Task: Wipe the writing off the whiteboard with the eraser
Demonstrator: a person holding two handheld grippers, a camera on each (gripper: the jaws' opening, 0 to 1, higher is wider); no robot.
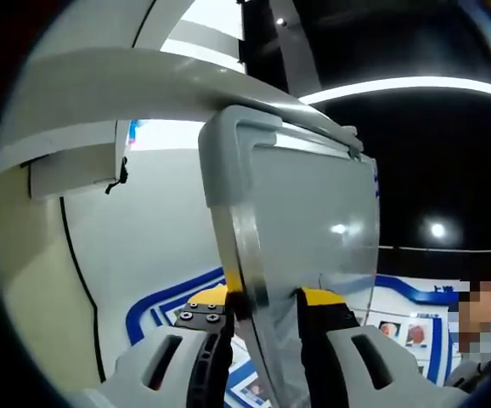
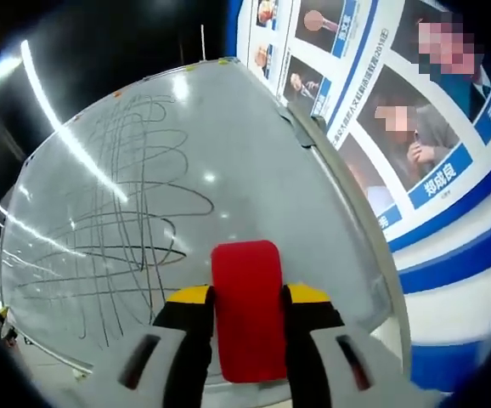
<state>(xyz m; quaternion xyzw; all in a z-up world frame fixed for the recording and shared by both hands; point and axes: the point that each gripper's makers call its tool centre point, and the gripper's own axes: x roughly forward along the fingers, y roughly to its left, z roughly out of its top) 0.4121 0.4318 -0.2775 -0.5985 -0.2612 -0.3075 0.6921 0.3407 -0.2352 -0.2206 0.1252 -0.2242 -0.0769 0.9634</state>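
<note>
In the left gripper view my left tongs [image 1: 267,310] are closed on the edge of the whiteboard [image 1: 313,229], the board's thin frame pinched between the two yellow-tipped jaws. The board stands up out of them edge-on, its grey plastic corner cap [image 1: 224,144] at the far end, with a glare spot on its glossy face. Behind it runs a white wall panel with a blue curved stripe [image 1: 165,293], and to the right a row of small portrait photos [image 1: 403,331] low on the wall. Overhead, a long strip light [image 1: 398,85] crosses the dark ceiling.

In the right gripper view my right tongs [image 2: 247,302] are clamped on the red eraser [image 2: 247,319] — it sits upright between the jaws, gripped on both sides. Its far end lies just beside the black scribbles [image 2: 135,212], which loop over the left and middle of the whiteboard [image 2: 254,153]; I cannot tell whether the eraser is touching the surface. To the right of the board's frame hangs a poster of portrait photos with blue name labels [image 2: 432,183].
</note>
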